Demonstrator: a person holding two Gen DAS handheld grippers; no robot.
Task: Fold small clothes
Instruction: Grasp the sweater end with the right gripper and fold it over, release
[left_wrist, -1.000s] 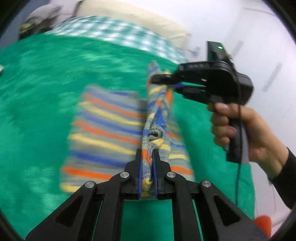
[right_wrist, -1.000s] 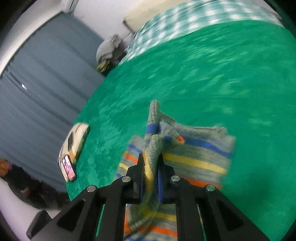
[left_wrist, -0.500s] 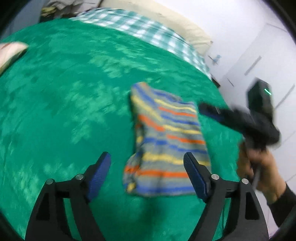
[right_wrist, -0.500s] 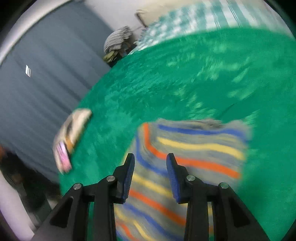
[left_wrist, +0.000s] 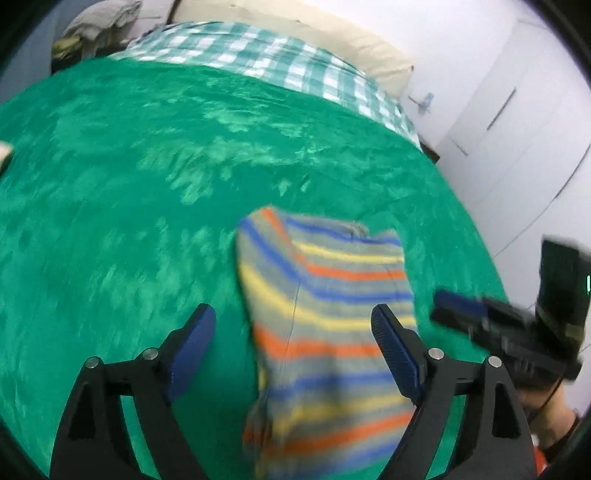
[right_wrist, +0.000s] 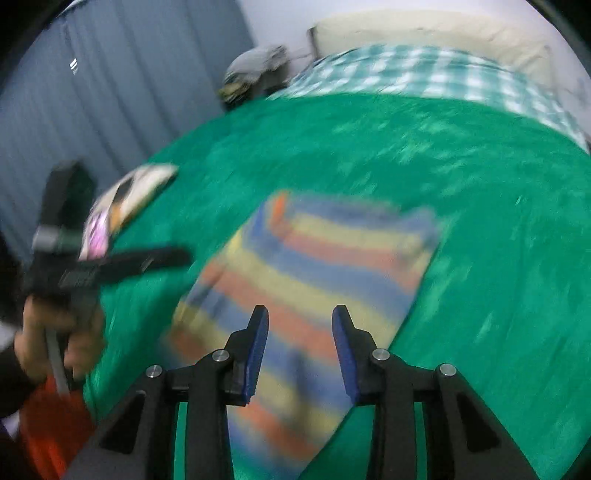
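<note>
A small striped knit garment (left_wrist: 332, 332), grey with blue, yellow and orange bands, lies folded flat on the green bedspread (left_wrist: 147, 192). It also shows in the right wrist view (right_wrist: 310, 280). My left gripper (left_wrist: 293, 328) is open wide and empty, hovering above the garment's near left part. My right gripper (right_wrist: 300, 334) is open and empty above the garment's near end. In the left wrist view the right gripper (left_wrist: 491, 325) shows at the right, blurred. In the right wrist view the left gripper (right_wrist: 110, 266) shows at the left, blurred.
A checked blanket (left_wrist: 266, 62) and a cream pillow (left_wrist: 314, 29) lie at the bed's far end. A pile of clothes (right_wrist: 255, 70) sits beyond the bed. A flat white packet (right_wrist: 129, 199) lies near the bed's left edge. Grey curtains (right_wrist: 92, 110) hang at the left.
Both grippers let go of the garment, opened and pulled back. The garment, held up by its edge a second ago, now lies folded flat on the bedspread.
</note>
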